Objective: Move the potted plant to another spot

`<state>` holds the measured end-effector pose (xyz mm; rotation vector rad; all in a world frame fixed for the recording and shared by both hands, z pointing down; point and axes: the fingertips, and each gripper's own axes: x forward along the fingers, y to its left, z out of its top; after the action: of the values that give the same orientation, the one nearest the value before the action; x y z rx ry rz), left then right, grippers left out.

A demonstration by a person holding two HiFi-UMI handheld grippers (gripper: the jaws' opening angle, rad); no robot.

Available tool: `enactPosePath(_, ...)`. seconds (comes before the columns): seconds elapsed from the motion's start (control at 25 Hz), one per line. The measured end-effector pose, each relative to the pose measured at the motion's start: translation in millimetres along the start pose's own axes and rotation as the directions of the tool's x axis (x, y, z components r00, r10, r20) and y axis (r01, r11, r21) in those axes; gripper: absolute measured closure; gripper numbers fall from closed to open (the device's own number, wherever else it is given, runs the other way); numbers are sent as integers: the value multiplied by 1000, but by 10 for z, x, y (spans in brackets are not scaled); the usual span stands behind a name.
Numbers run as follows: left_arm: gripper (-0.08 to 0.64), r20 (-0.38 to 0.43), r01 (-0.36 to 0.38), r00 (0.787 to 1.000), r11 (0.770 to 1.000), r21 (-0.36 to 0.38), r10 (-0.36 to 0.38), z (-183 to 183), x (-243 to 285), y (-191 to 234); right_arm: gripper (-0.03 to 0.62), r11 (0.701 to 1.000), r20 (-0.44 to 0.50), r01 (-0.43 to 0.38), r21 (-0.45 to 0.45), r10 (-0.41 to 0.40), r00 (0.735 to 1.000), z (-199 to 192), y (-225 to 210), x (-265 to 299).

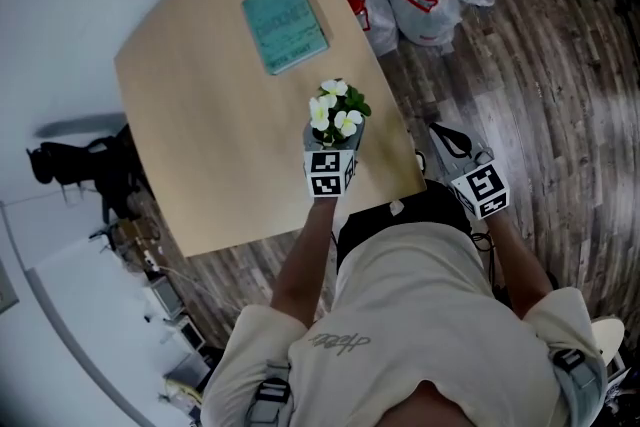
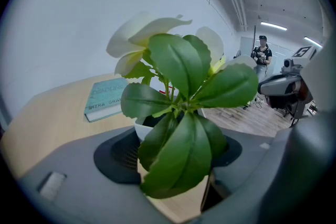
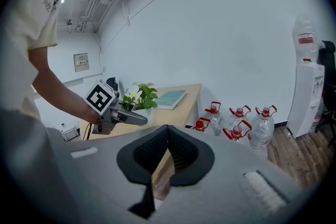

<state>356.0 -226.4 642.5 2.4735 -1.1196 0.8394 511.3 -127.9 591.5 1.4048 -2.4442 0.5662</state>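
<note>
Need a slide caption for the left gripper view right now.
Left gripper with the potted plant between its jaws, teal book on the table behind.

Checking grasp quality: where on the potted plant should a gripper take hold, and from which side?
The white pot, by its sides below the rim, coming low from the table's near edge as the left gripper does. Its leaves and flowers spread above and are too soft to clamp.

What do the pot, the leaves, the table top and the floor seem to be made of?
Pot: smooth plain white, so glazed ceramic or plastic; the look leaves it open.
Leaves: even, glossy green with very regular shapes, probably artificial, plastic or coated fabric.
Table: pale, matt, uniform wood tone, likely laminate or veneer.
Floor: dark planks of mixed tones, wood or wood-look vinyl.
</note>
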Motion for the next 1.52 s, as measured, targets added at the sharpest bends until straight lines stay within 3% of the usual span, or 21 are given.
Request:
enactPosePath(0.44, 201, -40, -14, 999, 1000, -25, 13, -235, 328, 123, 590, 999, -12, 47, 24, -47, 999, 25, -255, 8)
enactPosePath(0.8, 201, -20, -30, 999, 998, -48, 29, -248, 422, 93, 589, 997, -31, 60, 53, -59, 998, -26, -325, -78)
enactPosePath(1.36, 198, 9, -72, 997, 997, -8, 72, -257, 418, 94, 590, 999, -26, 34, 18, -33, 999, 59, -182, 32)
enactPosePath(1.52, 115, 1, -79, 997, 997, -1, 79, -290, 409, 114, 589, 999, -24, 29, 14, -29, 999, 63, -131, 58)
